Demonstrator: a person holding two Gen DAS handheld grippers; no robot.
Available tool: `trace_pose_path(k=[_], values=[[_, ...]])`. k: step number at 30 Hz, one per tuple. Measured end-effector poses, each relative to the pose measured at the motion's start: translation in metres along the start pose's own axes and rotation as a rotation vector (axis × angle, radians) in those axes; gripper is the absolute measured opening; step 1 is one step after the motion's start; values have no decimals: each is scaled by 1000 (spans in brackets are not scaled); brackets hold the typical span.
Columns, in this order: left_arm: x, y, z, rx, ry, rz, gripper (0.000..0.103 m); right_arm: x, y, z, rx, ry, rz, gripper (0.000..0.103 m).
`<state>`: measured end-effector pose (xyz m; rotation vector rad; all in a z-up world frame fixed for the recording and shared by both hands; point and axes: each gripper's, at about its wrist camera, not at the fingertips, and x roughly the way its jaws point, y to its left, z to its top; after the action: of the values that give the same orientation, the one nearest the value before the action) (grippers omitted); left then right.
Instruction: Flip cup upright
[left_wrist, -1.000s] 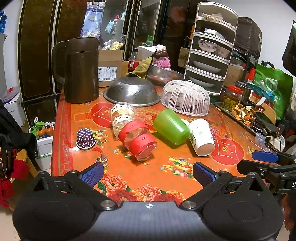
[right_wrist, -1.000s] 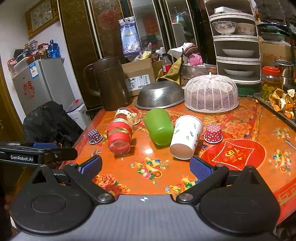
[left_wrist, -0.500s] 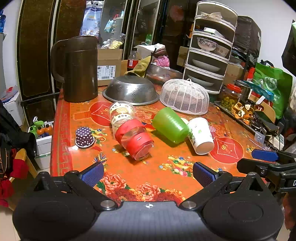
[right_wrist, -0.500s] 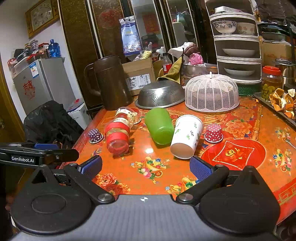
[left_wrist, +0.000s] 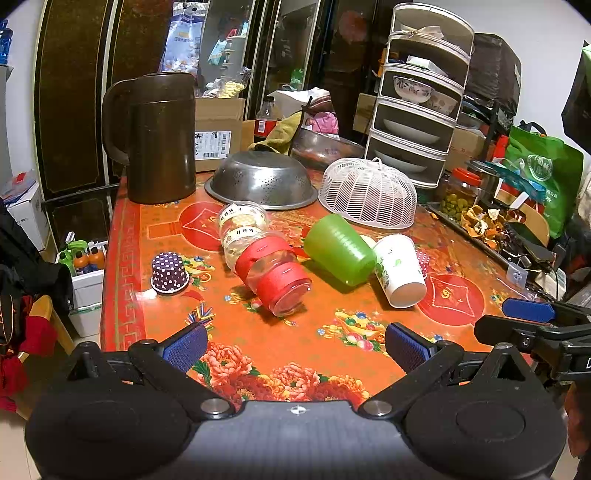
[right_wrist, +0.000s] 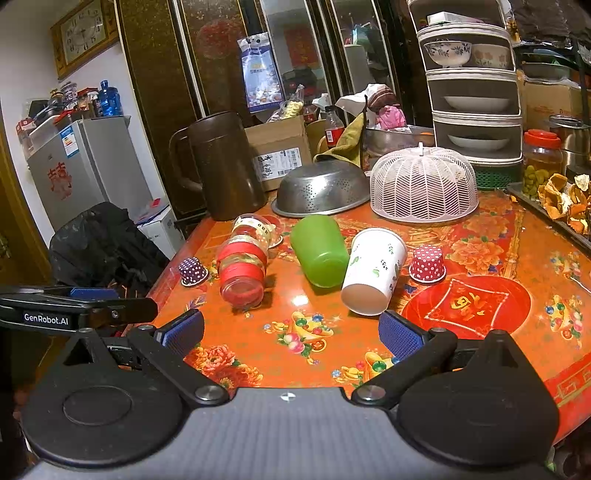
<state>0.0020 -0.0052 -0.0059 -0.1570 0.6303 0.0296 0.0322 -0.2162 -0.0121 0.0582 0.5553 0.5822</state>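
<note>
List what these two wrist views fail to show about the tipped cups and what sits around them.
- Green cup: both views show only its side and base, so its mouth and inside stay hidden.
- Red dotted cupcake liner: left wrist view, mostly hidden behind the white paper cup.
- Under the white mesh food cover: contents unreadable through the lattice in either view.
- Table near edge: covered by each gripper's body.

Red polka-dot cup (left_wrist: 423, 261) mostly hidden

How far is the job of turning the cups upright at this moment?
Nothing looks done yet: the green cup, the white paper cup and the clear cup with red bands all lie on their sides. Nothing is in hand: the left gripper and right gripper are open and empty, short of the cups. All grasping and flipping remains.
</note>
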Motion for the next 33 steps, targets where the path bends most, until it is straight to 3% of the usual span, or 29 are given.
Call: trace_pose_path(k=[33], values=[[-2,-2,-2,-1,1,-4,103,-1,1,-1,2,2,1,102]])
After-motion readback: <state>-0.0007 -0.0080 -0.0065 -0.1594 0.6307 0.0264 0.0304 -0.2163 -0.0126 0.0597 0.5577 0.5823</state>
